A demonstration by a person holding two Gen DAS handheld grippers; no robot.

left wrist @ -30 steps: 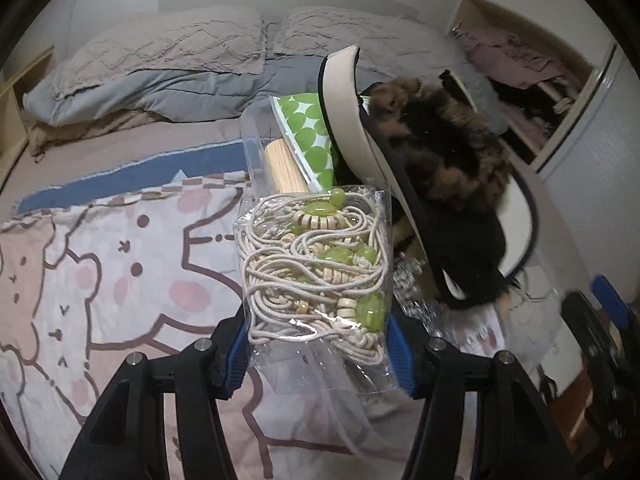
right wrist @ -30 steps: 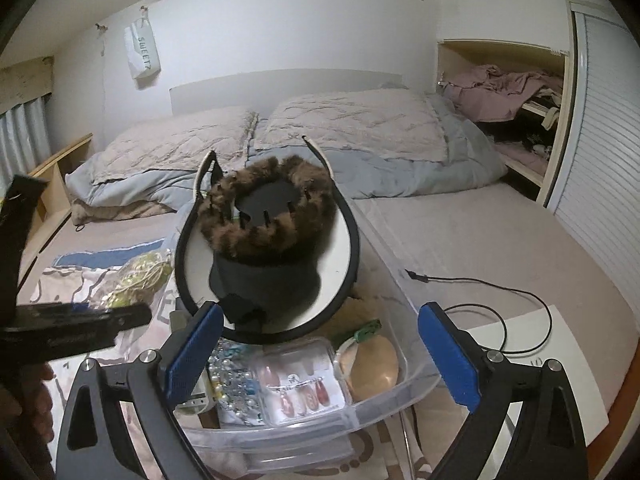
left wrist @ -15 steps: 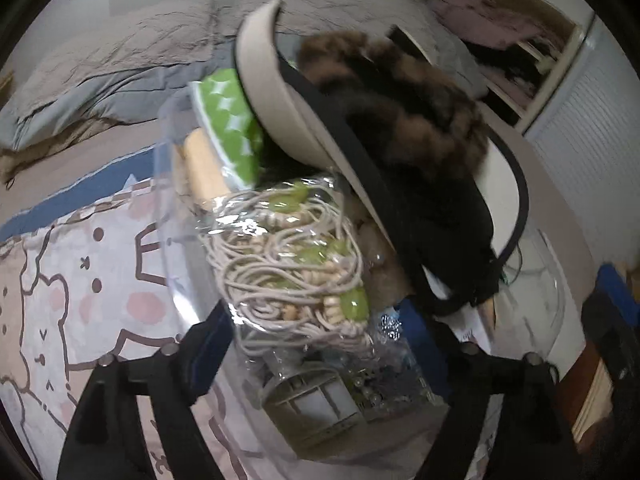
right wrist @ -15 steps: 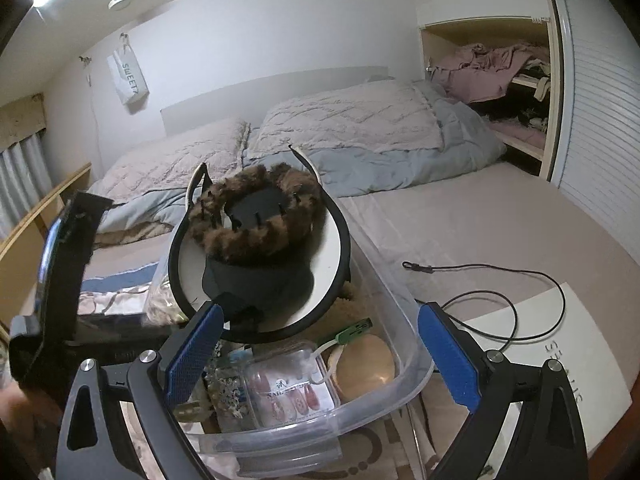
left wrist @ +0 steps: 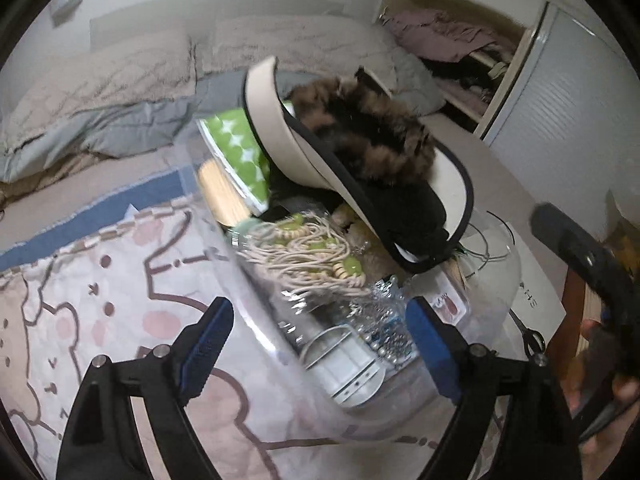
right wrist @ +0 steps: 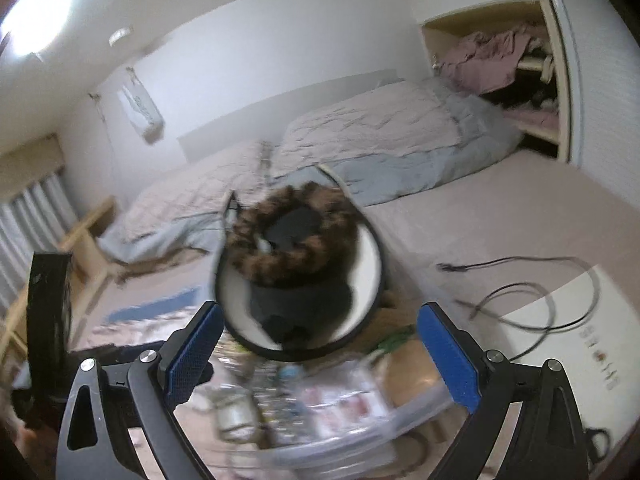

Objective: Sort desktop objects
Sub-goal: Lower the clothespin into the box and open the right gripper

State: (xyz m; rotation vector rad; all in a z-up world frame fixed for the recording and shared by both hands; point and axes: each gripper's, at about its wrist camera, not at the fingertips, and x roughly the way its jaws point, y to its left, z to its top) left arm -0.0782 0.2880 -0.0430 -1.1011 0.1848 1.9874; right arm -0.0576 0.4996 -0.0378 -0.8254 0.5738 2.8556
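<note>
A clear bag with a cord necklace and green beads (left wrist: 308, 256) lies inside the clear plastic bin (left wrist: 240, 280), free of any grip. My left gripper (left wrist: 318, 320) hovers just above the bin's near rim, its jaws opening, and its pads touch nothing. A cream visor with black trim (left wrist: 272, 120) and a brown fur scrunchie (left wrist: 372, 136) lean in the bin behind the bag. My right gripper (right wrist: 320, 320) stands open over the bin's other side with nothing held; the visor (right wrist: 364, 256) is beyond it. That view is blurred.
A green dotted packet (left wrist: 240, 152), nail sets (right wrist: 340, 400) and small clutter fill the bin. It sits on a bear-print blanket (left wrist: 100, 312) on a bed with pillows (right wrist: 360, 128). A black cable (right wrist: 520, 300) lies on a white board at right. A hand (left wrist: 600, 392) holds the other gripper.
The left gripper opened and let go of the necklace bag, which dropped into the bin, then pulled back a little. The right view rolled and blurred; its jaws stayed open.
</note>
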